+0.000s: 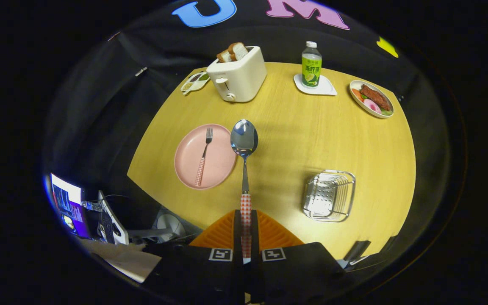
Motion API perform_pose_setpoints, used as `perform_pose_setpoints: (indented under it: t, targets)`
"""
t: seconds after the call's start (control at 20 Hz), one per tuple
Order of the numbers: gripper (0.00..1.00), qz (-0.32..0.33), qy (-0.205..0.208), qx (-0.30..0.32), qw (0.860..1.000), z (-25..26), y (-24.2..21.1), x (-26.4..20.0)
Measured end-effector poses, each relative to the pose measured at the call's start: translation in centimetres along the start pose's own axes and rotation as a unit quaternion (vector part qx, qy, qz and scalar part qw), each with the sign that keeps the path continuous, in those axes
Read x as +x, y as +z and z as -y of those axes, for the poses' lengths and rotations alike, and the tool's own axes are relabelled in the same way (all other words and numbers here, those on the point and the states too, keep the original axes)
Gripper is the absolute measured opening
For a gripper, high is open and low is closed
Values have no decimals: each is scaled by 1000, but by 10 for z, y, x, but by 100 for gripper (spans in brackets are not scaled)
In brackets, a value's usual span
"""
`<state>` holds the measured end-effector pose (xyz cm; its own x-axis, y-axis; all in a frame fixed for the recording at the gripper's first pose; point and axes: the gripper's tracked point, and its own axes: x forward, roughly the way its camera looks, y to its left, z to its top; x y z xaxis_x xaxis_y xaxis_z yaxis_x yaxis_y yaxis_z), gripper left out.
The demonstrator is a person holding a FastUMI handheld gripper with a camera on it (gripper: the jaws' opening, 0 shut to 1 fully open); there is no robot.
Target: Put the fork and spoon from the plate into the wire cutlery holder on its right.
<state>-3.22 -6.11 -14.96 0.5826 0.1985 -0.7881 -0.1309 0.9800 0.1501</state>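
Spoon (pixel 244 148) is clamped by its checked handle between the jaws, which are closed on it from both sides; the gripper (pixel 246 228) carries it clear of the worktop (pixel 295 140), bowl pointing forward and away. Relative to the pink plate (pixel 205 156), the spoon's bowl appears just off the right-hand rim, raised above the surface, which suggests it has been lifted off and is in transit. Fork (pixel 203 157) lies on the plate, tines toward the far side, handle toward the near rim, untouched. Wire cutlery holder (pixel 329 195) stands well to the right of the plate and somewhat nearer, upright on the worktop and apparently empty. Judgement: first of two transfers is under way; the grip on the handle end leaves the bowl free to go into the holder first, though a tilt downward would be needed. Beyond the plate stand a toaster (pixel 237 74) holding bread, a small sectioned dish (pixel 195 81) beside it, a bottle (pixel 311 65) on a coaster, and a plate of food (pixel 371 98) furthest right.
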Motion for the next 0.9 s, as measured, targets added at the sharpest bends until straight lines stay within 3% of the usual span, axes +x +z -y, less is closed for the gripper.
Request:
perform_pose_setpoints:
  t: [0.25, 0.45, 0.65, 0.9]
  targets:
    - [10, -82, -29, -55, 995, 65, -27, -27]
    - [10, -171, -46, -75, 981, 109, -51, -33]
    - [10, -216, -37, -89, 972, 127, -49, -31]
    - [10, -281, -41, -140, 949, 144, -54, -24]
